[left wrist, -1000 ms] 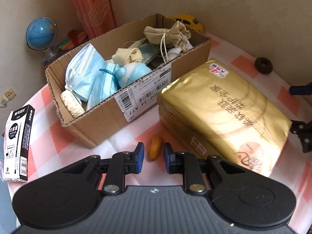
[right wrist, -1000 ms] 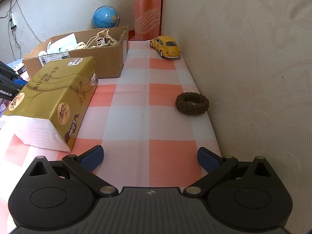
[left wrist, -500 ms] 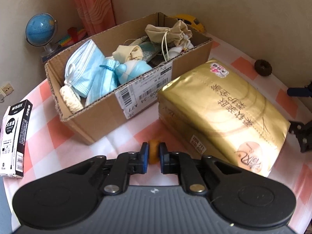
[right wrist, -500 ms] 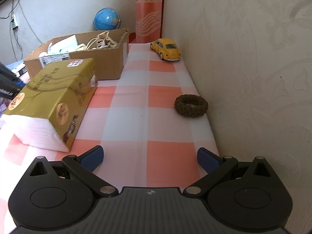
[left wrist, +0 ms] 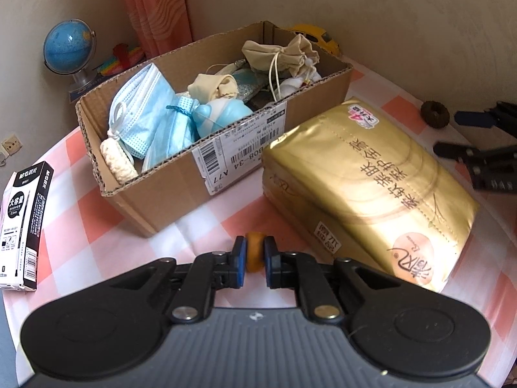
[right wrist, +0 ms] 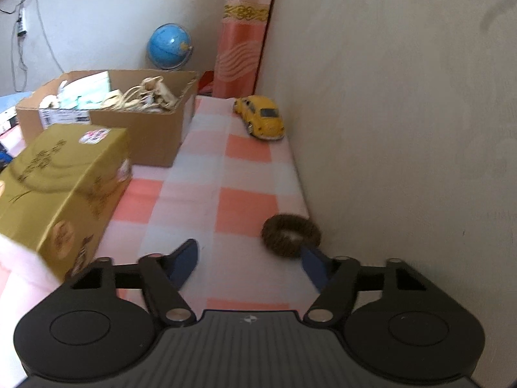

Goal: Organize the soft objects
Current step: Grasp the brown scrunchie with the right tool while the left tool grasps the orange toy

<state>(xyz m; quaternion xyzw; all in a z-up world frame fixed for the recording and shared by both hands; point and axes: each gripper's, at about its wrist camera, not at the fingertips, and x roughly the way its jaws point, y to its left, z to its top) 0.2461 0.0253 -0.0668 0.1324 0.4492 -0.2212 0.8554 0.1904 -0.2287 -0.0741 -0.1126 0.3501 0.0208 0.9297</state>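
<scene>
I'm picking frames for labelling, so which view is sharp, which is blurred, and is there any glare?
Left wrist view: sharp, with fisheye bending at the edges and sheen on the gold tissue pack. Right wrist view: motion-blurred, smearing the brown hair tie and tissue pack.

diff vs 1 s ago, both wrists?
The left gripper closed its fingers on the small orange piece. The right gripper advanced to the brown ring, fingers just closing, the ring not yet between them. Cardboard box, gold tissue pack and yellow toy car stayed put.
</scene>
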